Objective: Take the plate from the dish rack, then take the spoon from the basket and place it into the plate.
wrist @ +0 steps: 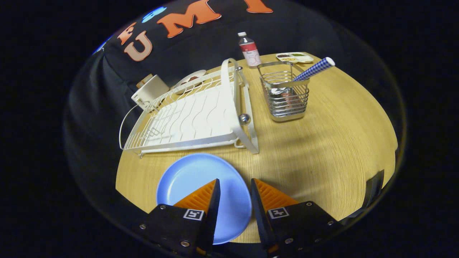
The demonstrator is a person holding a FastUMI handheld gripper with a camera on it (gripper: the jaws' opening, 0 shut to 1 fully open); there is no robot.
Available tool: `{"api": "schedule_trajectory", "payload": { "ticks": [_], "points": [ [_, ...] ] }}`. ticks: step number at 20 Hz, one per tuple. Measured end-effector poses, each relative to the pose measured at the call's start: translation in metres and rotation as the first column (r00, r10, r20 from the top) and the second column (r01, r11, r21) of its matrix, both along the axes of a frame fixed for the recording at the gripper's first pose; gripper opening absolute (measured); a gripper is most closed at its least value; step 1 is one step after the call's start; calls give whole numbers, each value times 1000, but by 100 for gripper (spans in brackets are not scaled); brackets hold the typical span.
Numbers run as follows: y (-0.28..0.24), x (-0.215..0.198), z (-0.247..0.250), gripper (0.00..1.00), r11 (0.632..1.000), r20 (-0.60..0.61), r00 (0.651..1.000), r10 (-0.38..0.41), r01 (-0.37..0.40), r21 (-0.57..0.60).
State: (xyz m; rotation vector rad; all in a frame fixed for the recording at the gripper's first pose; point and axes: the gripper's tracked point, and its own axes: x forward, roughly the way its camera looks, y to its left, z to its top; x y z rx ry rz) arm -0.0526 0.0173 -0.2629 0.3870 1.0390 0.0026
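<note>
The tongs point(235, 184) stand at the bottom centre of the frame, their fingers parted with a clear gap and holding nothing. The blue plate point(193, 179) lies flat on the wooden tabletop point(322, 143) at the lower centre, under and between the finger tips, its near rim showing in the gap. Beyond it, at centre left, sits the white dish rack point(193, 114). To the right of the rack, at upper centre, stands the wire basket point(287, 95), with the spoon point(315, 68) leaning out of it, checked handle pointing to the upper right. Behind the basket stand a bottle point(250, 50) and a small tray point(294, 57).
</note>
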Motion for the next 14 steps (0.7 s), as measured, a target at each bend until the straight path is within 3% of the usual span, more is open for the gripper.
{"api": "schedule_trajectory", "payload": {
  "ticks": [2,4,10,14],
  "points": [
    [-9,9,4,51,998,57,997,-50,48,29],
    [-36,22,11,54,995,158,983,-88,94,-32],
    [-110,54,63,74,954,453,882,-127,233,-186],
    [-139,83,81,74,939,537,827,-169,301,-167]
  ]
}}
